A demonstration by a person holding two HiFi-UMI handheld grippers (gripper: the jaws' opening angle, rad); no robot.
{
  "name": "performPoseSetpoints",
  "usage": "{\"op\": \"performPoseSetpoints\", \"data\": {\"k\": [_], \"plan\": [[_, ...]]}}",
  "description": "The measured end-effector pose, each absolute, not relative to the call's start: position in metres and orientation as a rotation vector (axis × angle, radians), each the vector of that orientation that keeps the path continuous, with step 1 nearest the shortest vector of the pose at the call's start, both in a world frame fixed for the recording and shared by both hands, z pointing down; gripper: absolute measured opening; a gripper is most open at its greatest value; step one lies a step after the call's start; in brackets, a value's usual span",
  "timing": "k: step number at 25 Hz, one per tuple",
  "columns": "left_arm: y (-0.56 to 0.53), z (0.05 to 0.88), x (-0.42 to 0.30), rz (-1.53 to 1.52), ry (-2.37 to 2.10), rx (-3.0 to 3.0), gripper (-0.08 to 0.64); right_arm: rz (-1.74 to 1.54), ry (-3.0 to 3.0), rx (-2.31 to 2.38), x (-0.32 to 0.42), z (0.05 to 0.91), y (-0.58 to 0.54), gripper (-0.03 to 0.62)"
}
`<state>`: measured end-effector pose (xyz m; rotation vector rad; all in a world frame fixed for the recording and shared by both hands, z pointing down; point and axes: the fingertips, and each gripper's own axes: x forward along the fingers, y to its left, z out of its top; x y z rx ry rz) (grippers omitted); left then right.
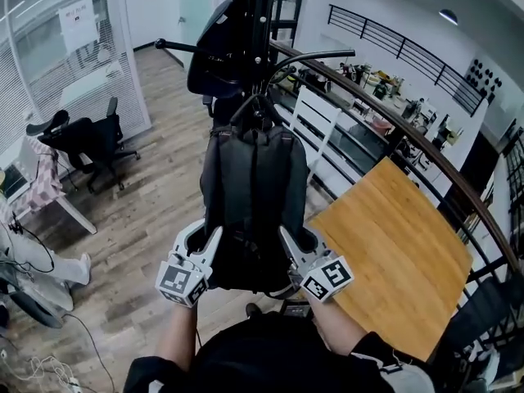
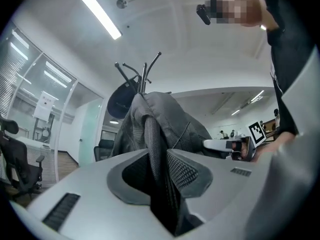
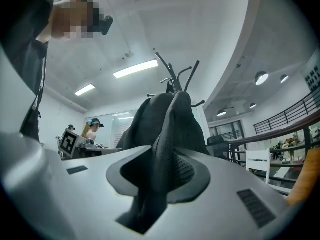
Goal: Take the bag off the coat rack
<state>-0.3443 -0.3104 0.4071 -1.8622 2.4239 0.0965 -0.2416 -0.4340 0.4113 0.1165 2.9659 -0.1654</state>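
With the fingers of the left gripper and right gripper each clamped on a strap of the bag, which hangs mid-frame from the coat rack, I carry its weight evenly for unhooking.

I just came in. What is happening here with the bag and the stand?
A person holds a gripper in each hand and is taking a dark grey backpack off a black coat rack. The left gripper and the right gripper are each shut on a mesh strap low on the bag's sides. The backpack's top is at the rack's hooks. Whether its loop has left the hook, I cannot tell. A wooden table stands at the right.
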Motion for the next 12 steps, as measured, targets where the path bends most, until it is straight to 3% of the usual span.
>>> {"op": "performPoseSetpoints", "data": {"k": [12], "plan": [[-0.271,0.377,-0.285,0.079,2.377,-1.915,0.107,-0.145,2.923,0.05,-0.18,0.381,-0.392,0.106]]}}
